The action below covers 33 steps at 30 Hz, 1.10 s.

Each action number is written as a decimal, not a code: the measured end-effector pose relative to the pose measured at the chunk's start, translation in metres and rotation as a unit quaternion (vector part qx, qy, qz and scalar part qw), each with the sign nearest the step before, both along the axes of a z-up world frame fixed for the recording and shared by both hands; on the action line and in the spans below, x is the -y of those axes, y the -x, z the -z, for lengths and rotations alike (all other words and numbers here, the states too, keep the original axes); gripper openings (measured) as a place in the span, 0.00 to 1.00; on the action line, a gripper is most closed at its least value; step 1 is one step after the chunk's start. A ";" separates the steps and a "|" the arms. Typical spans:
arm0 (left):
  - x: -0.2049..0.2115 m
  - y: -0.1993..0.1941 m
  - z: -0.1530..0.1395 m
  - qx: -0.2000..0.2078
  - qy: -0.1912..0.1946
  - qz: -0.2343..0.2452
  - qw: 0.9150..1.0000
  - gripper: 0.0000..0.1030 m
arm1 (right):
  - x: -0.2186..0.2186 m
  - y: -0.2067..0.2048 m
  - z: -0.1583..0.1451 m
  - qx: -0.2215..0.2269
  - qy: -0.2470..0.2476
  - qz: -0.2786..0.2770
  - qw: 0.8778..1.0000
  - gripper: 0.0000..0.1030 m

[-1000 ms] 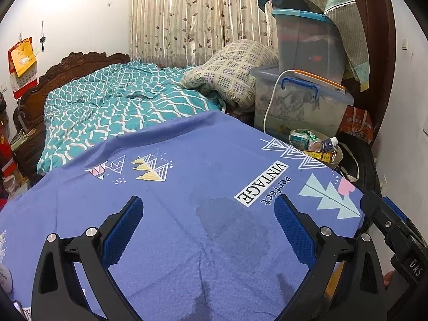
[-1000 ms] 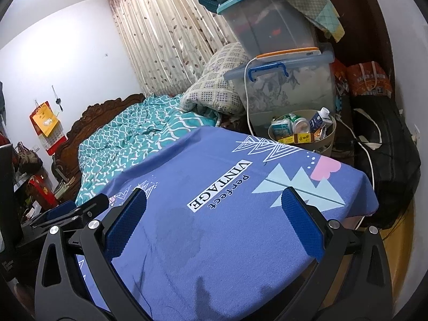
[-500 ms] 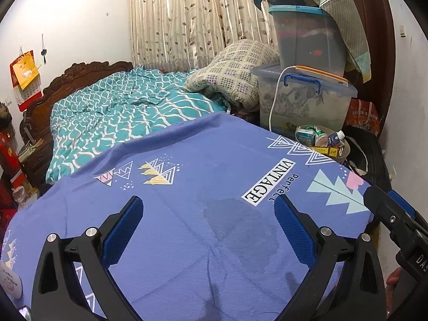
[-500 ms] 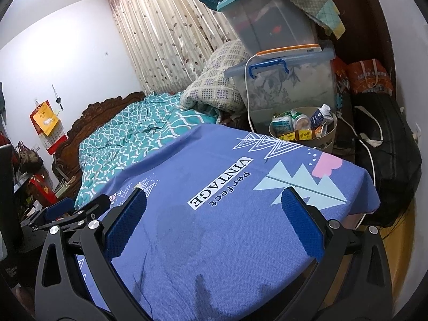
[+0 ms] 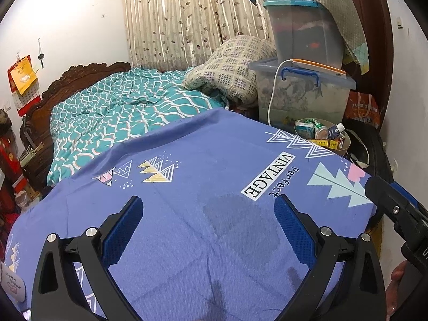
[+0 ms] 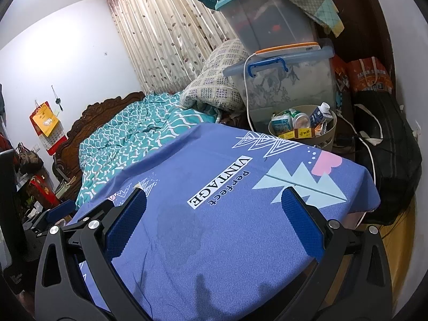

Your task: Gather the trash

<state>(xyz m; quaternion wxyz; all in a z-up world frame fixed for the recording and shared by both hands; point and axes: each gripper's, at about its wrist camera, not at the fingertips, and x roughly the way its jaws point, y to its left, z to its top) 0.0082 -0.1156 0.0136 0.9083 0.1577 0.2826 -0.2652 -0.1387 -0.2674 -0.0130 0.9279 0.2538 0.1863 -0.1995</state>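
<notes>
I am holding my left gripper point(image 5: 207, 208) and right gripper point(image 6: 212, 203) spread wide and empty above the purple printed cloth point(image 6: 227, 214) covering the table — nothing is lying between the blue pads. A darker damp-looking patch point(image 5: 235, 214) is showing on the cloth, beside the label reading "VINTAGE perfect" point(image 6: 220, 180). Past the far edge, the round beige waste basket point(image 6: 303, 132) is holding the trash — cartons, a can, a yellow box — so collecting is probably nearly finished. Clear plastic storage bins point(image 6: 289, 77) are standing stacked behind it.
</notes>
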 end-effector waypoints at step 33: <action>0.005 0.003 0.013 -0.008 -0.019 0.003 1.000 0.92 | -0.001 0.001 0.004 0.000 -0.002 -0.001 1.000 0.97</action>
